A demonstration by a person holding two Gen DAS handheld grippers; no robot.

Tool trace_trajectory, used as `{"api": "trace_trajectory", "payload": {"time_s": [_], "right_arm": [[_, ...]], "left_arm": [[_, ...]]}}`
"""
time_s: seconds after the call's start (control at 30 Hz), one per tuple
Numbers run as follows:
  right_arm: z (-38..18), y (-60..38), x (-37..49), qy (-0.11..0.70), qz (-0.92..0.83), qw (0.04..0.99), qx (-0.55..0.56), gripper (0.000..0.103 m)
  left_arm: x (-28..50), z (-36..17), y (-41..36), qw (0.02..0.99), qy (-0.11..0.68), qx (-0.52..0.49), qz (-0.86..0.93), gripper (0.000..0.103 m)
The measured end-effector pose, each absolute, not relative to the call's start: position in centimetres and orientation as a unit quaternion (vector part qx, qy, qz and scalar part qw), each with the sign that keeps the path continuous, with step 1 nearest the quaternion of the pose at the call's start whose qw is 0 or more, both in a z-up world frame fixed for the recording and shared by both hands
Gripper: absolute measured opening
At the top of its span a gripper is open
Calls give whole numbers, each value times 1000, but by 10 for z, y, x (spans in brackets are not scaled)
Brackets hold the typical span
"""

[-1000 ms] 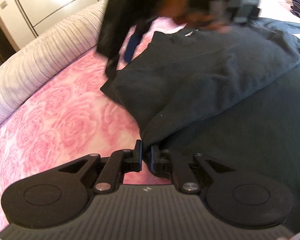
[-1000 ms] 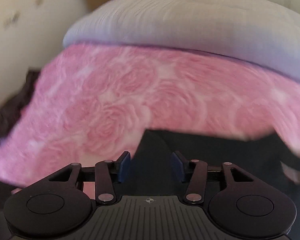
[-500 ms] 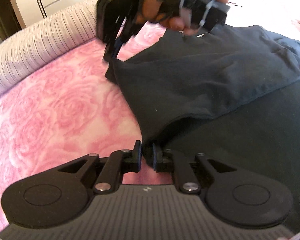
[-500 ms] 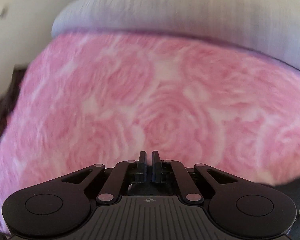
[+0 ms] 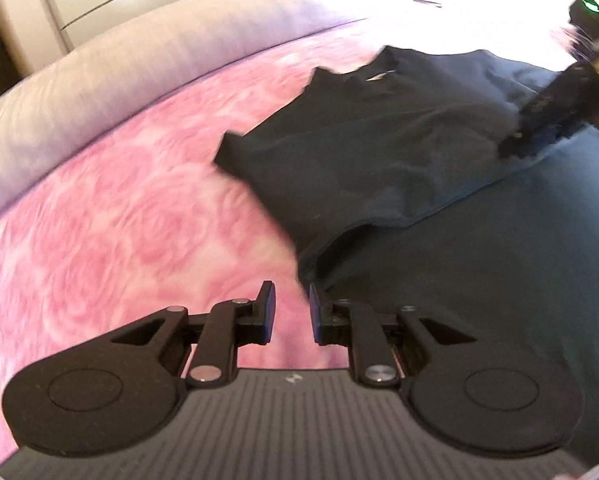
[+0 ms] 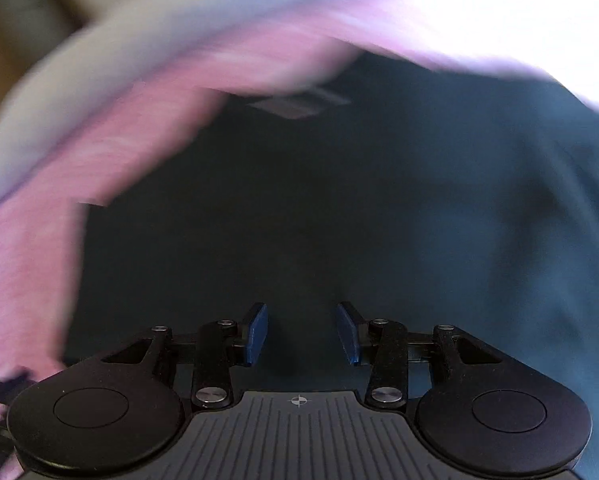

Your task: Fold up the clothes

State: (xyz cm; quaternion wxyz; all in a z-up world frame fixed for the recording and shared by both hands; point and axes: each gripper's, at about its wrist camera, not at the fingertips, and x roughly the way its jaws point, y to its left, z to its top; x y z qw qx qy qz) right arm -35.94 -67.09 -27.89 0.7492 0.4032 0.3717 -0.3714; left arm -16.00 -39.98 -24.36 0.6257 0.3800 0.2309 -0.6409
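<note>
Dark shirt lies on the pink rose bedspread, one side already folded over the body. My left claw is opening, nothing between the pads, fold corner just beside it. Right claw is also opening, empty, hovering over the dark cloth; view blurred. I'd say early: other side and the final folds remain.

Left gripper opening, empty, beside dark shirt on pink bedspread
</note>
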Motion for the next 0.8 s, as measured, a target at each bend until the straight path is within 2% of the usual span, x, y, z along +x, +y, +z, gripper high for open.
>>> {"api": "trace_trajectory", "payload": {"time_s": [0.2, 0.33, 0.57, 0.67, 0.8], "right_arm": [[-233, -657, -460, 318, -444, 720, 428, 43], [-215, -672, -534, 280, -497, 691, 444, 45], [-204, -740, -661, 269, -551, 670, 419, 47], [-211, -781, -700, 322, -551, 676, 370, 48], [-213, -825, -728, 471, -487, 713, 182, 48]], "left_arm": [[-202, -225, -418, 586, 197, 403, -675, 24], [-238, -209, -438, 570, 173, 410, -690, 37], [-333, -205, -482, 568, 154, 443, -676, 38], [-388, -211, -501, 565, 165, 456, -667, 40], [-470, -224, -529, 528, 183, 478, -677, 40]]}}
